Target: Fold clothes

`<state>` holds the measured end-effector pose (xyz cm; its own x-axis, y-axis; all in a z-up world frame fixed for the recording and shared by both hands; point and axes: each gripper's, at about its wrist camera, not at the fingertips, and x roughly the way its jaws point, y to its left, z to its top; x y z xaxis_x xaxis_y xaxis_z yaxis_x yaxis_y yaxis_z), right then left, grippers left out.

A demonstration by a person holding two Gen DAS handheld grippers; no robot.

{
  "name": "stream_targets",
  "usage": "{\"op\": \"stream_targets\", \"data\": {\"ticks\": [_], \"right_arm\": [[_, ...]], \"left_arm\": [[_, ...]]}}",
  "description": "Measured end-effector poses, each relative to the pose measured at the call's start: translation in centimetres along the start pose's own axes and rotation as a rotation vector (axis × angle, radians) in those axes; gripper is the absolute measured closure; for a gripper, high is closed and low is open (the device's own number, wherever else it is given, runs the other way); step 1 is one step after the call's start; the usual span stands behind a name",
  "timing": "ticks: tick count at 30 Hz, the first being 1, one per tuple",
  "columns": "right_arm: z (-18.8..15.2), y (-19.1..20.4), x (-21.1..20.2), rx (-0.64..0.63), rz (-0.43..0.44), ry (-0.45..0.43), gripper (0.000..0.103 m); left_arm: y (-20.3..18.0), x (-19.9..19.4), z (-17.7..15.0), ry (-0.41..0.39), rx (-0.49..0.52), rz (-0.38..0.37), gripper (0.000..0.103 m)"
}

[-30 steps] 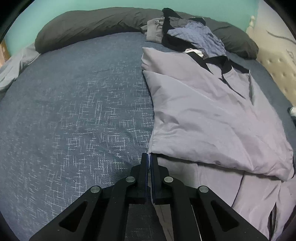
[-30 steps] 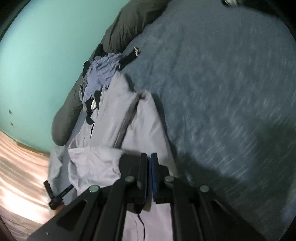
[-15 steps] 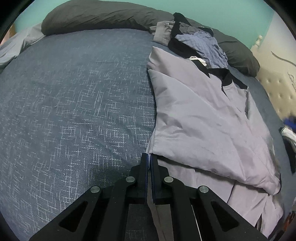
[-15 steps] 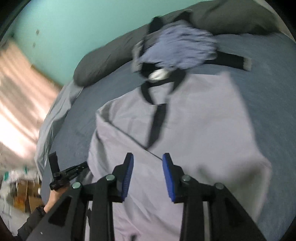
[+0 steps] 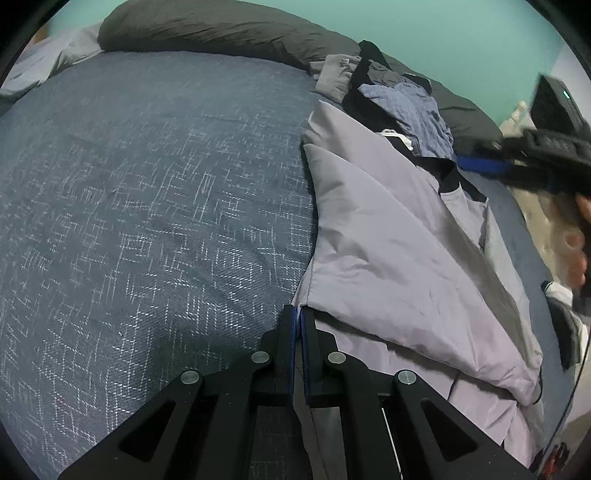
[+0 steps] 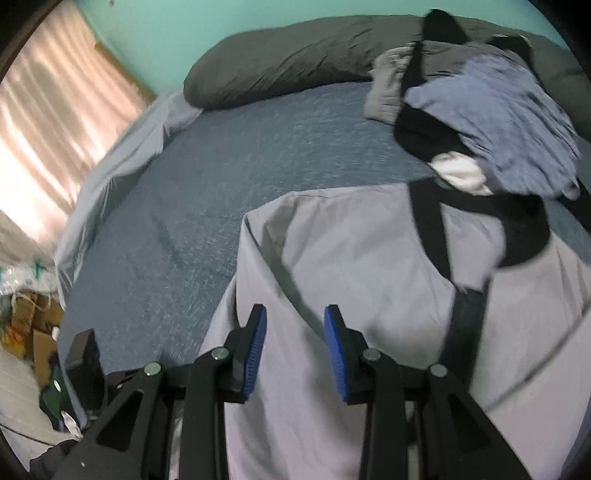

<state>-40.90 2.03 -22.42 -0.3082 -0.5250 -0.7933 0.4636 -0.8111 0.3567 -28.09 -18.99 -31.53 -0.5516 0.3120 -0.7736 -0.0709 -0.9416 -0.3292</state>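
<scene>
Since the frame a second back, my right gripper [image 6: 294, 347] has let go of the fabric, swung across and is now hanging over the pale lilac-grey garment with black neck trim [image 6: 369, 266], blue pads apart, nothing between them. I am keeping the left gripper [image 5: 297, 321] clenched on that garment's near-left edge, at the corner of the folded-over flap. Taking the dark grey long pillow [image 5: 221, 29] as landmark: the garment is lying on the blue patterned bedspread [image 5: 147, 203], its long axis running from my grippers toward the pillow, collar end nearest it. A heap of unfolded clothes [image 6: 491, 110] is sitting against the pillow. The garment's free edge lies on the right gripper's side, so I judge that hand nearer for the next fold.
</scene>
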Motion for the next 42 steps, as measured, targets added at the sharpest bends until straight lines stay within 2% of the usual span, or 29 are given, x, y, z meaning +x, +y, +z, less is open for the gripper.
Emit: {"op": "stream_targets", "data": {"ticks": [9, 14, 23, 26, 28, 31, 38, 42], "right_arm": [[2.9, 3.3, 4.7, -0.109, -0.043, 0.038, 0.070], [4.4, 5.2, 6.4, -0.152, -0.070, 0.049, 0.070], [5.7, 7.0, 9.2, -0.206, -0.120, 0.092, 0.070], [5.7, 7.5, 10.2, -0.235, -0.129, 0.111, 0.076], [5.7, 7.5, 10.7, -0.240, -0.139, 0.124, 0.090], [5.7, 7.1, 11.1, -0.226, -0.142, 0.122, 0.099], [7.1, 5.8, 9.6, -0.167, -0.126, 0.026, 0.102], [7.9, 5.2, 9.4, -0.137, -0.106, 0.021, 0.102]], "left_arm": [[0.0, 0.3, -0.2, -0.015, -0.009, -0.008, 0.100], [-0.6, 0.4, -0.3, -0.024, 0.014, 0.013, 0.100], [-0.7, 0.5, -0.6, -0.030, 0.005, 0.002, 0.100], [-0.7, 0.5, -0.6, -0.029, 0.006, 0.001, 0.100], [-0.8, 0.5, -0.7, -0.029, 0.010, 0.004, 0.100], [-0.8, 0.3, -0.8, -0.030, 0.011, 0.004, 0.100], [-0.5, 0.2, -1.0, -0.033, 0.006, -0.009, 0.100], [-0.2, 0.1, -0.9, -0.037, -0.010, -0.025, 0.100]]}}
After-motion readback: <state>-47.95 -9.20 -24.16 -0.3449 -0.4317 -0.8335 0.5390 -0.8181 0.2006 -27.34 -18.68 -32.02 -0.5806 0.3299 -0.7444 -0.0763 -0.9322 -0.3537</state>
